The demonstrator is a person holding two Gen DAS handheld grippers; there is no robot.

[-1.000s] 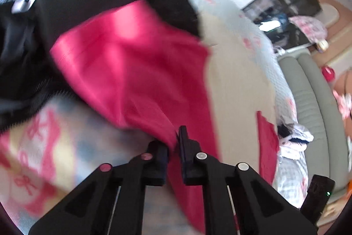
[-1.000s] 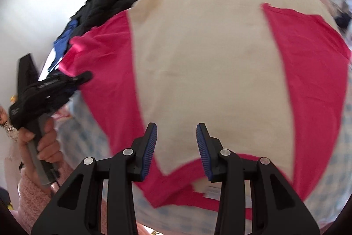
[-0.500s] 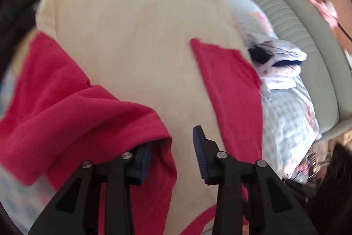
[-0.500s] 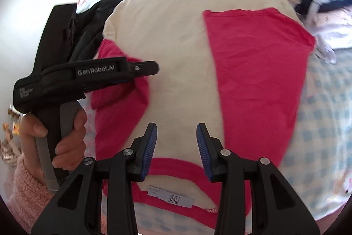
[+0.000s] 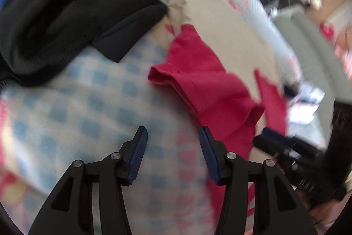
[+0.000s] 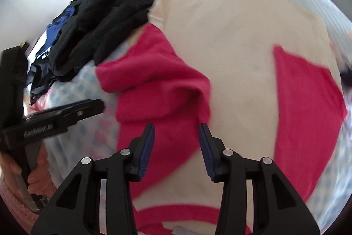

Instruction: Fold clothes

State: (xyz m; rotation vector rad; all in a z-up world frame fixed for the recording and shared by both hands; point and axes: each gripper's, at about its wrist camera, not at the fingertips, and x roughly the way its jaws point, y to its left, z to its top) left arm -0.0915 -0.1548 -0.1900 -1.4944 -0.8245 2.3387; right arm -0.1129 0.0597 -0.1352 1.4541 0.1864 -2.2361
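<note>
A cream T-shirt with red sleeves (image 6: 242, 58) lies flat on the bed. Its left red sleeve (image 6: 154, 85) is folded inward in a loose bunch; the other red sleeve (image 6: 308, 113) lies flat on the right. My right gripper (image 6: 176, 140) hovers just above the bunched sleeve, open and widening slightly, with nothing pinched. My left gripper (image 5: 172, 147) hangs over the checked sheet beside that sleeve (image 5: 204, 85). Its jaws are opening with nothing between them. It also shows in the right wrist view as a black tool (image 6: 61, 116) in a hand (image 6: 35, 169).
A heap of black clothes (image 6: 114, 14) with a blue garment (image 6: 55, 30) lies at the far left, touching the shirt's corner. The blue-checked bedsheet (image 5: 88, 113) spreads under everything. A grey sofa (image 5: 308, 41) and folded laundry (image 5: 308, 102) lie beyond the bed's right edge.
The left gripper, shut on the red sleeve a second ago, has let go and drawn back over the checked sheet. The sleeve now lies bunched on the shirt. The right gripper shifted over it.
</note>
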